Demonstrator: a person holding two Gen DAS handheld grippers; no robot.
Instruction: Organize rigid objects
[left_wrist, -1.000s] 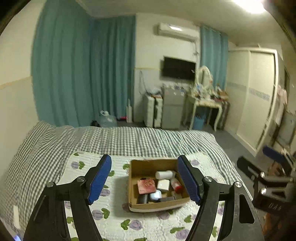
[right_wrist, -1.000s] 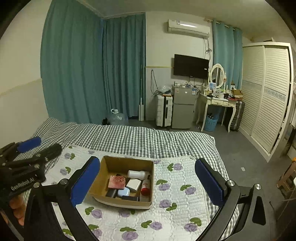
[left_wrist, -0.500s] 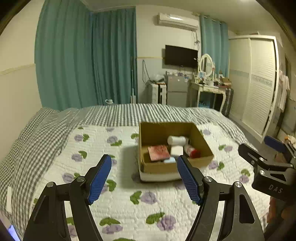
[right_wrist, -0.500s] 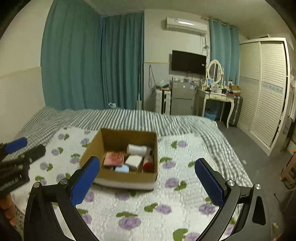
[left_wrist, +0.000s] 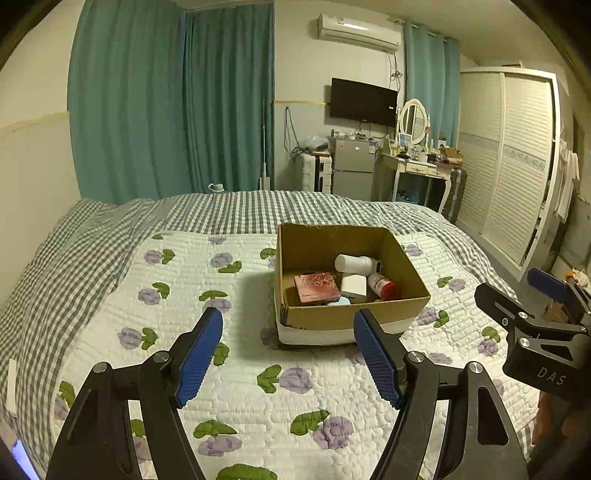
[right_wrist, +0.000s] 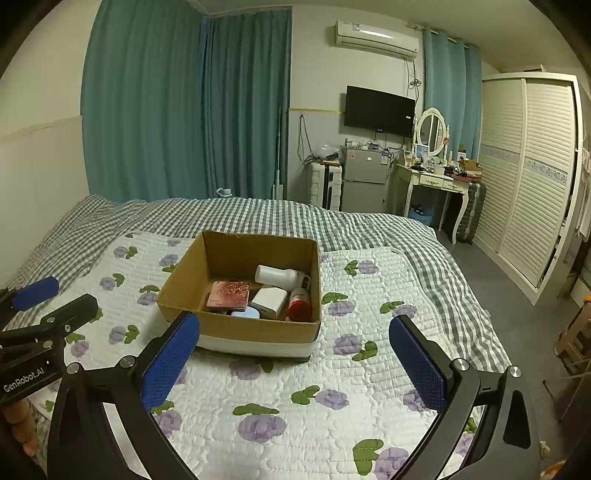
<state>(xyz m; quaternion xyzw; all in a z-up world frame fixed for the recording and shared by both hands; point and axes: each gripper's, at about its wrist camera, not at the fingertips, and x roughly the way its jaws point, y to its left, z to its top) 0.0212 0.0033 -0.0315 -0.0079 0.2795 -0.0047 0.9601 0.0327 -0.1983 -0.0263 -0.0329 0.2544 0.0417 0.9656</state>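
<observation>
An open cardboard box sits on the flowered quilt on the bed. Inside lie a white bottle, a red patterned flat case, a white block, a red-capped bottle and a pale blue item. My left gripper is open and empty, just short of the box's near wall. My right gripper is open and empty, straddling the box's near wall from in front. Each gripper shows at the edge of the other's view.
The white quilt with purple flowers covers the checked bedding. Beyond the bed stand teal curtains, a small fridge, a dressing table and a white wardrobe. The floor drops off at the bed's right edge.
Both grippers have come lower and closer to the box, which now looks larger and sits right at the fingertips. Both stay open.
</observation>
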